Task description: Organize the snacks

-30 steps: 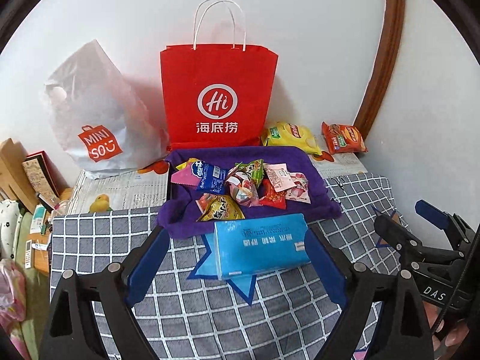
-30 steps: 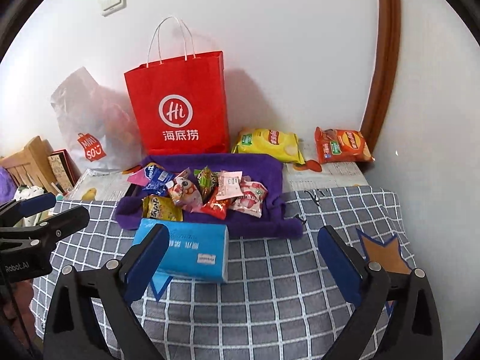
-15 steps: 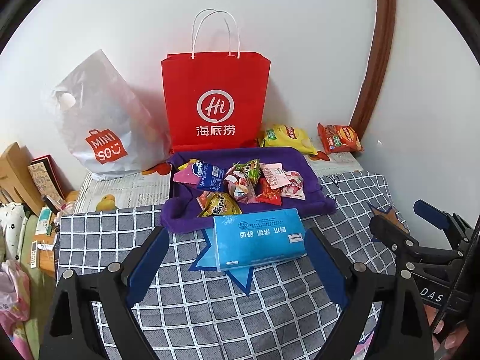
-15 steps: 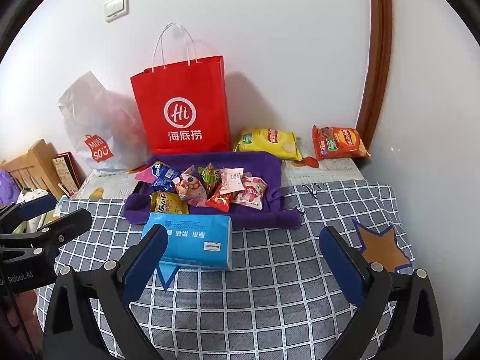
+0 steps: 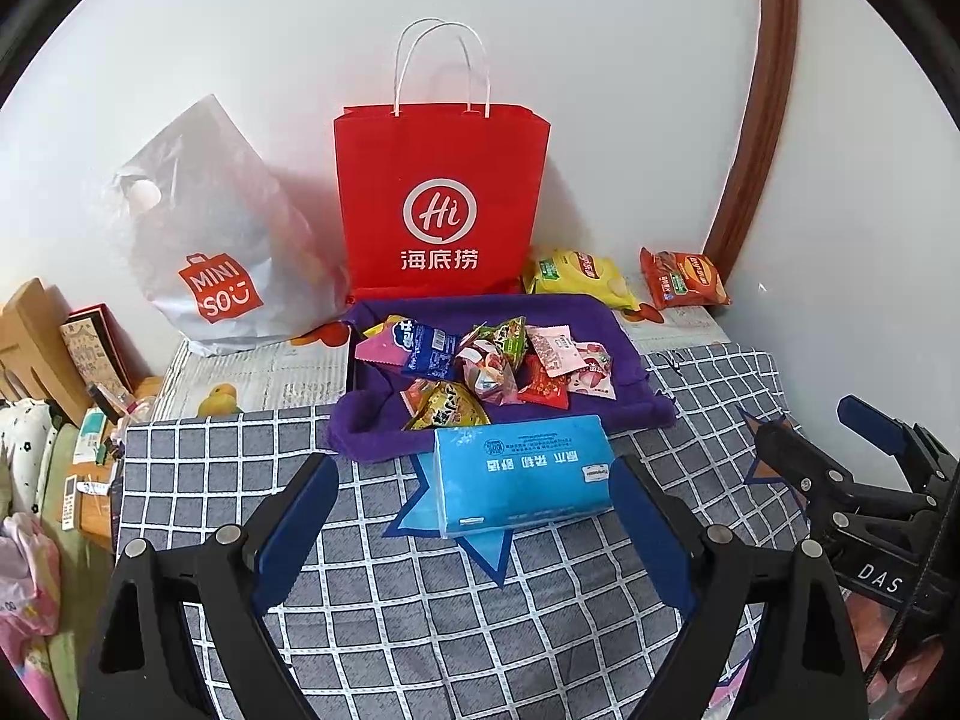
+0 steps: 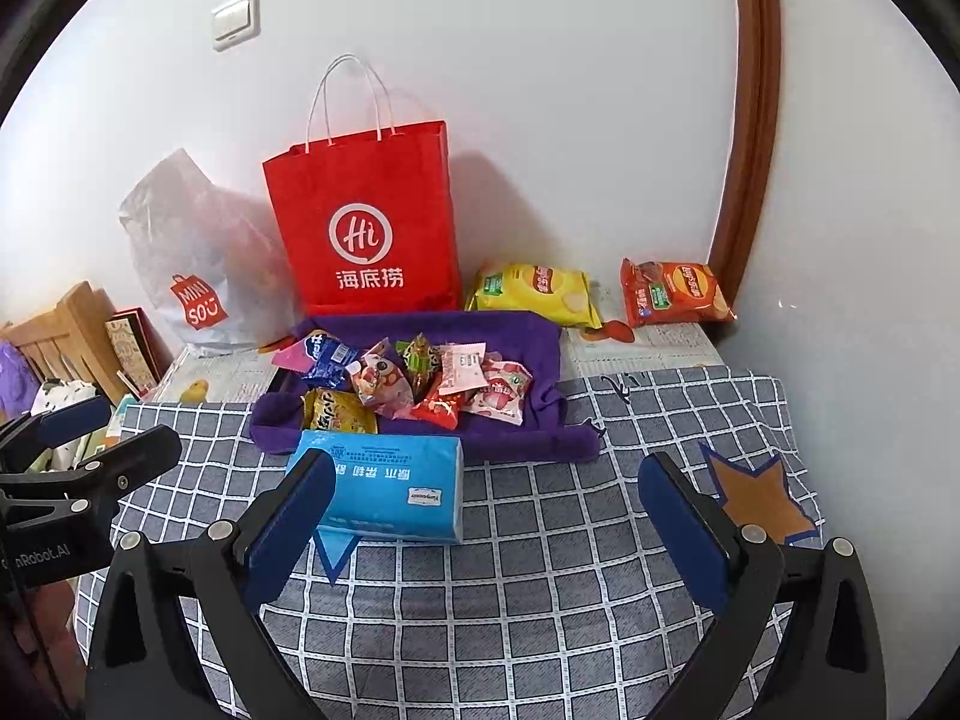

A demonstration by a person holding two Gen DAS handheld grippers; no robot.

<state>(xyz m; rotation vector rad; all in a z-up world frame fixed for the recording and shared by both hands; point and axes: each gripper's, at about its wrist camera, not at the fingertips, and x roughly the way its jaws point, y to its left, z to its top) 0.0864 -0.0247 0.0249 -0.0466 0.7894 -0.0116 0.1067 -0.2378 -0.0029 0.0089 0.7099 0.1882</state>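
Both tools, left [image 5: 474, 531] and right [image 6: 486, 525], are hovering spread and empty over the table [image 6: 540, 600], while the snacks [image 6: 414, 384] are lying heaped on the purple cloth [image 6: 528, 354], within reach.

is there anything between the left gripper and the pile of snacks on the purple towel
Yes. The blue tissue pack lies on the checked cloth directly between the open left gripper and the snacks, against the purple towel's near edge. Reaching over or around it looks necessary.
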